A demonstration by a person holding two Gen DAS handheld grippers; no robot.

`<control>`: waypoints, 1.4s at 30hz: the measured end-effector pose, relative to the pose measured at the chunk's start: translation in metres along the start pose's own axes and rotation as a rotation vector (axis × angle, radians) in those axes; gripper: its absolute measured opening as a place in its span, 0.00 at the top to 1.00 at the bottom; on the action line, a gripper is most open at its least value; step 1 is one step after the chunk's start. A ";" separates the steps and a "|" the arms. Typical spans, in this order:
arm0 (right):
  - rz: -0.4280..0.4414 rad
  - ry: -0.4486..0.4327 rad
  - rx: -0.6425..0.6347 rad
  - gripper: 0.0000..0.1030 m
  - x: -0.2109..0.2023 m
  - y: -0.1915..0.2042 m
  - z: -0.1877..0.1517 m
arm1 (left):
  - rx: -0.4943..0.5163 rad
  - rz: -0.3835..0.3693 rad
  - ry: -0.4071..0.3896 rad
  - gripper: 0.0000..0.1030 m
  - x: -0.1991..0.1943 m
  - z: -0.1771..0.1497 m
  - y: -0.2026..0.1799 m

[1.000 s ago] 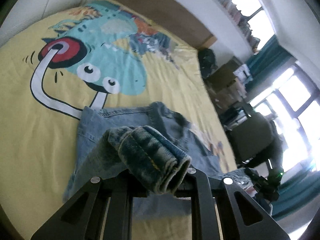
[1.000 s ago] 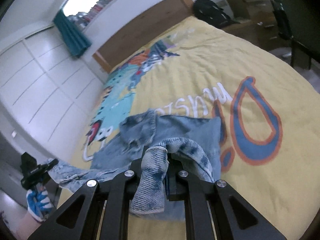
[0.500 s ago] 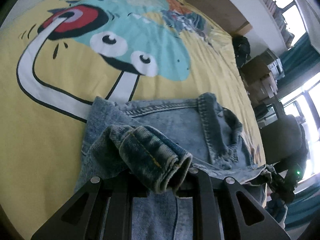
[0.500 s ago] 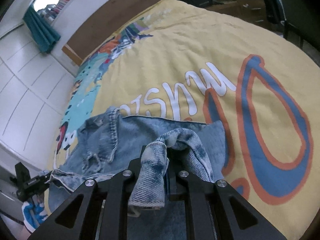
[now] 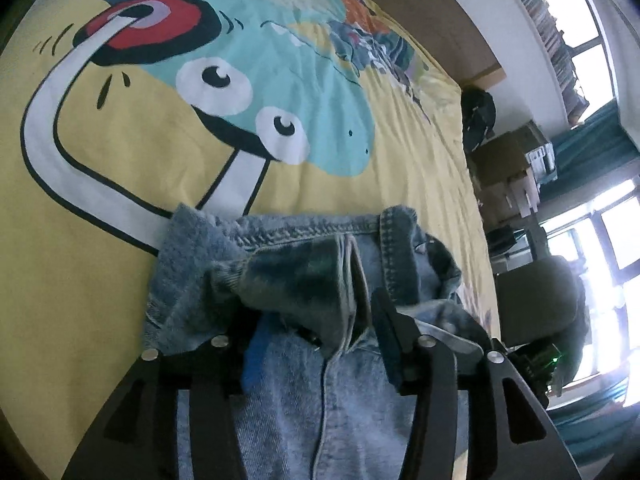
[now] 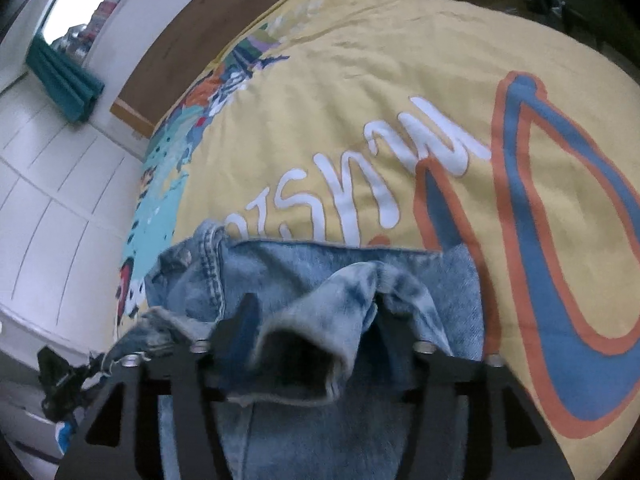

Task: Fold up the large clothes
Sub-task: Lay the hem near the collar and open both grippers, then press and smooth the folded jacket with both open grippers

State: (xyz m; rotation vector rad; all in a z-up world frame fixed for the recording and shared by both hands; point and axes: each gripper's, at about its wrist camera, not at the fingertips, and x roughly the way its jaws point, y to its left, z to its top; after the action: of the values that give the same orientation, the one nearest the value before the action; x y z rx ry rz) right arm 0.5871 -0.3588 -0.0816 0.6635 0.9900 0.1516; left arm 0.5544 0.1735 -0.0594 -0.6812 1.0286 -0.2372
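Up close in the left view, the left gripper (image 5: 308, 320) has its two black fingers (image 5: 394, 330) spread wide apart. A folded jacket cuff (image 5: 304, 280) lies loose in the gap between them, and nothing is squeezed. Under the cuff is the rest of the jean jacket (image 5: 288, 392), lying flat on the yellow bed cover (image 5: 100, 264). The collar (image 5: 394, 240) sits at the far edge of the jacket. Past the jacket, the cover shows a big blue-green monster (image 5: 280, 80) with two white eyes and a long white tongue. Farther off are the brown headboard (image 5: 440, 12), a black bag (image 5: 478, 116), some boxes (image 5: 508, 168) and a bright window (image 5: 608, 236). In the right view, the right gripper (image 6: 314, 316) is wide open too. The other sleeve (image 6: 320, 320) droops between its fingers (image 6: 244, 316) with its open end near the camera, and the fingers do not pinch it. The jacket (image 6: 280, 268) lies just behind, on the bed cover (image 6: 380, 80). Beyond it are white letters (image 6: 360, 192) and a big blue and orange shape (image 6: 560, 260). Far back stand the headboard (image 6: 192, 52), a green curtain (image 6: 64, 76) and white cupboard doors (image 6: 52, 200).
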 end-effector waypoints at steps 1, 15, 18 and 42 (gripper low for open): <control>0.004 -0.003 0.009 0.36 -0.002 0.000 0.002 | 0.005 0.007 -0.010 0.51 -0.005 0.002 -0.001; -0.141 -0.031 -0.357 0.32 -0.028 0.070 -0.015 | 0.295 0.211 -0.070 0.46 -0.022 -0.028 -0.057; -0.157 0.001 -0.465 0.32 -0.012 0.095 -0.037 | 0.374 0.237 -0.043 0.46 0.000 -0.049 -0.071; -0.455 0.089 -0.515 0.31 0.021 0.053 -0.054 | 0.488 0.475 -0.006 0.44 0.031 -0.079 -0.027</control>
State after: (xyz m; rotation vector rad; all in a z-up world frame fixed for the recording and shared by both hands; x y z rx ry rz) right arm 0.5647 -0.2837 -0.0861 -0.0453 1.1071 0.0303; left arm 0.5061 0.1051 -0.0909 0.0103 1.0447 -0.0635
